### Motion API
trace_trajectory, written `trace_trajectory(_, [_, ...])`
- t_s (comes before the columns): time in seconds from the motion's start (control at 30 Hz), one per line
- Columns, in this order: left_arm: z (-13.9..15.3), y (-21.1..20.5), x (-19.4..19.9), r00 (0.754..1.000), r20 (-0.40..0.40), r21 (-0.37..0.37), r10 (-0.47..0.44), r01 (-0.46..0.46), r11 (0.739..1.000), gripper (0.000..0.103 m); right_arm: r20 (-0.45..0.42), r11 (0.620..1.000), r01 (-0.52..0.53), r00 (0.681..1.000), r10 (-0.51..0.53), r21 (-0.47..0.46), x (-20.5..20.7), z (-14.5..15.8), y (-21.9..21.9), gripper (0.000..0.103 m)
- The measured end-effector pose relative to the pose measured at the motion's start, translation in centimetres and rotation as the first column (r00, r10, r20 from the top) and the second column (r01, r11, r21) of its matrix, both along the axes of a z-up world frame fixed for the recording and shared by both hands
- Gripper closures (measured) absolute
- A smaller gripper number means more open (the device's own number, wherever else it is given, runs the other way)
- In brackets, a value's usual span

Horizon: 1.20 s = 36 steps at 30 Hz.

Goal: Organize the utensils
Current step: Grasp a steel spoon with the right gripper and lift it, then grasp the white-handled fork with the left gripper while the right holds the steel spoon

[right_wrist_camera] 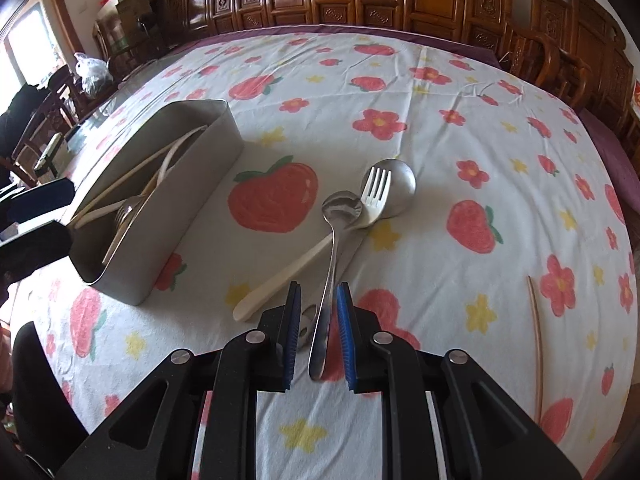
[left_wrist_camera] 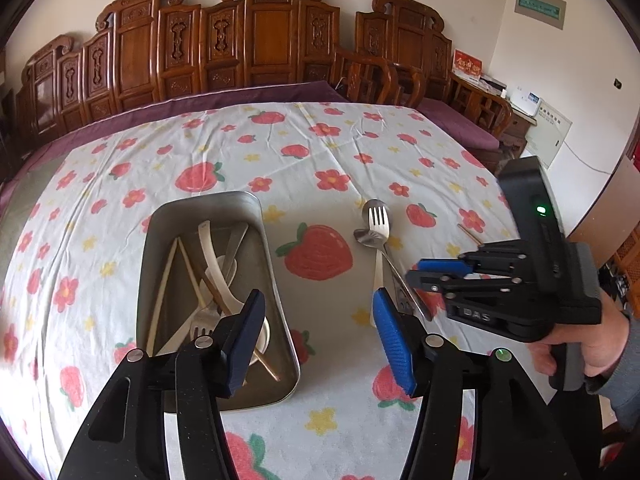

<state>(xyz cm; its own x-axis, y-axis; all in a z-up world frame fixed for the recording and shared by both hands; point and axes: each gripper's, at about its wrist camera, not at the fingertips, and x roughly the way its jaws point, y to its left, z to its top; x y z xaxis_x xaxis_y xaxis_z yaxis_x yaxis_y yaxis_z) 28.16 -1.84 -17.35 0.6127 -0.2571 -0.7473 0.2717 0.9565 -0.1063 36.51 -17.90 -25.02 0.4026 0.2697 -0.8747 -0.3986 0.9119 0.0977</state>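
Note:
A metal tin (left_wrist_camera: 160,216) (right_wrist_camera: 208,168) on the strawberry tablecloth holds several chopsticks, a spoon and a fork. To its right lie a cream-handled fork (left_wrist_camera: 378,220) (right_wrist_camera: 280,276), a small steel spoon (right_wrist_camera: 334,236) and a large steel spoon (right_wrist_camera: 400,184) (left_wrist_camera: 374,204), crossed in a pile. My left gripper (left_wrist_camera: 320,336) is open and empty, above the tin's near right corner. My right gripper (right_wrist_camera: 318,328) (left_wrist_camera: 424,276) straddles the small spoon's handle, jaws narrowly apart, not clamped.
One loose chopstick (right_wrist_camera: 538,340) (left_wrist_camera: 470,234) lies on the cloth to the right. Carved wooden chairs (left_wrist_camera: 260,40) line the table's far side. A plastic bag (right_wrist_camera: 90,70) sits at the far left.

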Motion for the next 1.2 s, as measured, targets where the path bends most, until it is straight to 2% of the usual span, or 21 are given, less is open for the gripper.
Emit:
trace_trajectory(0.13, [0.0,-0.3,0.1,1.000,-0.001,-0.007,-0.006,0.006,1.000,0.049,-0.003,1.000,-0.004,1.000,0.004,-0.012,1.4,-0.6,0.9,0.084])
trace_trajectory(0.17, [0.0,-0.3,0.1,1.000,0.000,-0.006,-0.008,0.008,1.000,0.049,0.000,1.000,-0.011,1.000,0.011,-0.022,1.6,-0.7,1.1,0.090])
trace_trajectory(0.2, [0.0,-0.4,0.1,1.000,0.002,-0.006,-0.010,0.010,1.000,0.049,0.003,0.999,-0.020,1.000,0.020,-0.037,1.8,-0.8,1.5,0.091])
trace_trajectory(0.3, [0.1,-0.5,-0.1,1.000,0.007,-0.006,-0.013,0.013,1.000,0.049,-0.006,0.996,-0.023,1.000,0.023,-0.090,2.5,-1.3,2.0,0.091])
trace_trajectory(0.47, [0.3,-0.6,-0.3,1.000,0.009,-0.016,-0.018,0.018,1.000,0.049,-0.029,0.992,-0.010,1.000,0.007,-0.128,3.2,-1.9,2.0,0.091])
trace_trajectory(0.6, [0.3,-0.6,-0.4,1.000,0.005,-0.018,-0.016,0.016,1.000,0.049,-0.021,0.987,-0.007,1.000,0.004,-0.163,3.2,-2.0,2.2,0.097])
trace_trajectory(0.93, [0.1,-0.9,-0.4,1.000,0.000,-0.013,-0.018,0.018,1.000,0.049,-0.022,0.992,0.008,1.000,-0.010,-0.126,3.0,-1.4,1.5,0.099])
trace_trajectory(1.2, [-0.2,-2.9,0.6,0.999,-0.012,0.015,-0.035,0.035,0.999,0.049,0.011,0.999,0.036,0.999,-0.036,-0.035,1.3,1.3,-1.3,0.099])
